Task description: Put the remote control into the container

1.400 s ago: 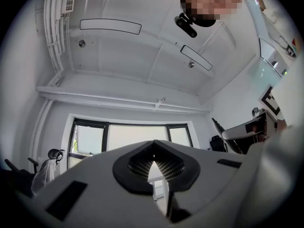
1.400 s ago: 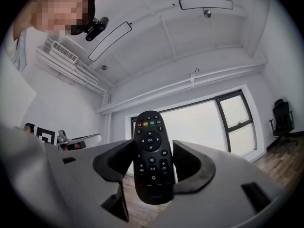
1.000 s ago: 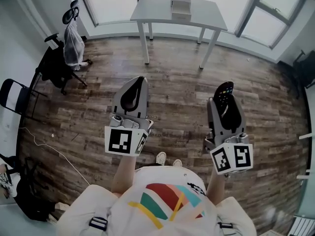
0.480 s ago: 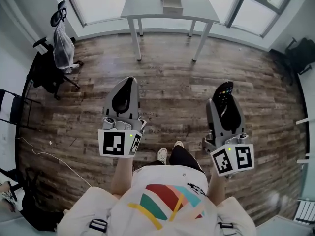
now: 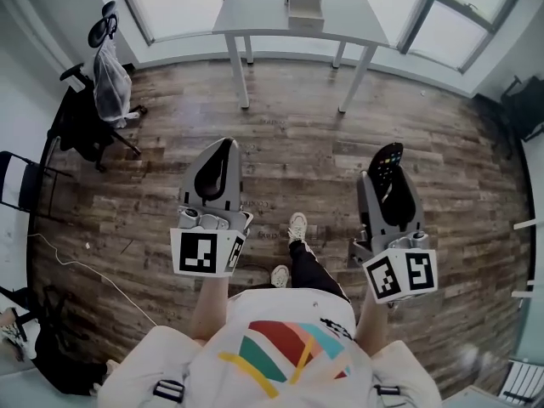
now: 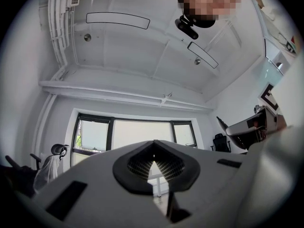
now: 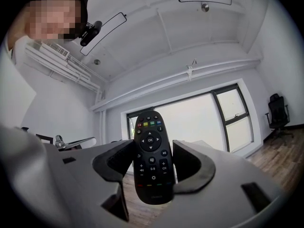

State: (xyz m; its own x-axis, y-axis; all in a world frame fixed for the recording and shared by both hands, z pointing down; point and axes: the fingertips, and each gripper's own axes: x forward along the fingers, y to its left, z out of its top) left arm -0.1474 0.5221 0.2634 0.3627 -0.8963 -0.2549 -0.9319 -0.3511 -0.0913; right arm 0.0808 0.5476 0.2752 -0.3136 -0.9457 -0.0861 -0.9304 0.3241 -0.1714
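Note:
A black remote control (image 7: 151, 156) with coloured buttons stands upright between the jaws of my right gripper (image 7: 153, 150), which is shut on its lower half. From the head view the remote control (image 5: 388, 160) sticks out past the right gripper (image 5: 387, 184), held above the wooden floor. My left gripper (image 5: 221, 153) hangs at the same height on the left. Its jaws are together with nothing between them in the left gripper view (image 6: 153, 148). The container (image 5: 304, 2), a pale box, sits on a white table (image 5: 255, 19) by the windows, far ahead of both grippers.
An office chair draped with a white garment (image 5: 104, 79) stands at the far left, with a black folding chair (image 5: 21, 181) nearer. A thin cable (image 5: 85, 262) lies on the floor. Another dark chair (image 5: 523, 100) is at the right. The person's shoe (image 5: 297, 225) is between the grippers.
One leg and shoe have swung forward between the grippers and the view has shifted a little. Both grippers keep their pose, the remote control still gripped.

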